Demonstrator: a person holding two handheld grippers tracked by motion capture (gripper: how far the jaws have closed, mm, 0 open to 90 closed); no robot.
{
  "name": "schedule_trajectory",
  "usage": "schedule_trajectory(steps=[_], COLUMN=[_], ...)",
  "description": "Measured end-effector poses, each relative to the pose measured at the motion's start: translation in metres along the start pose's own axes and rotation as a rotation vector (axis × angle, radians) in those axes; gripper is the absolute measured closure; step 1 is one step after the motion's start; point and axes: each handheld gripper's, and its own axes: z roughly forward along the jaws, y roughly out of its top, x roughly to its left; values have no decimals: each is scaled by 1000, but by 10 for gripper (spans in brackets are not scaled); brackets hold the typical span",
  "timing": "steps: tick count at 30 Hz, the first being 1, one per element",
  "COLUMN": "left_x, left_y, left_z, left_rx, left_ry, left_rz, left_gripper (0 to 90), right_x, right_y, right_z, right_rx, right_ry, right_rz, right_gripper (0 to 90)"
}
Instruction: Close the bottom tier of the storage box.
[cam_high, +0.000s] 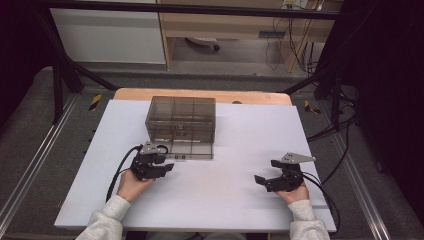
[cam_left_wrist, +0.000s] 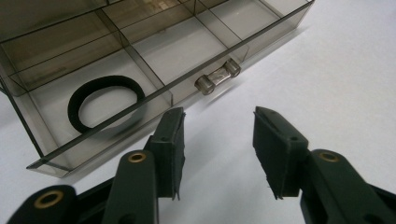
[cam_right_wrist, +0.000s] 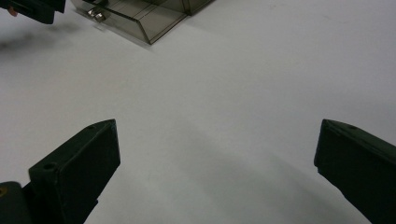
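Observation:
A smoky clear drawer cabinet (cam_high: 182, 120) stands at the back middle of the white board (cam_high: 225, 200). Its bottom drawer (cam_high: 189, 150) is pulled out toward me. In the left gripper view a black ring (cam_left_wrist: 105, 102) lies flat in the drawer's (cam_left_wrist: 187, 46) front corner compartment, and the clear handle (cam_left_wrist: 217, 77) sticks out of the front wall. My left gripper (cam_high: 167, 167) (cam_left_wrist: 218, 112) sits just before that handle, open, with nothing between the jaws. My right gripper (cam_high: 266, 171) (cam_right_wrist: 218, 123) rests at the front right, wide open over bare board.
A wooden tabletop edge (cam_high: 200, 94) shows behind the board. Black frame bars (cam_high: 60, 75) and cables (cam_high: 330, 130) run along both sides. The right gripper view catches the drawer's corner (cam_right_wrist: 140, 18) and part of the left gripper (cam_right_wrist: 32, 9) at its top left.

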Motion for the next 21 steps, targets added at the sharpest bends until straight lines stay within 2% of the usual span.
schedule_trajectory(steps=[15,21], left_x=[5,7], left_y=[-1,-1], left_z=[3,6], left_rx=[-4,2], left_ry=[18,14], left_rz=[-9,-14], left_gripper=[737,796], right_x=[1,1], right_y=[-1,-1], right_z=[2,2], right_rx=[12,10], right_ry=[-1,-3], right_rz=[3,4], right_gripper=[9,10])
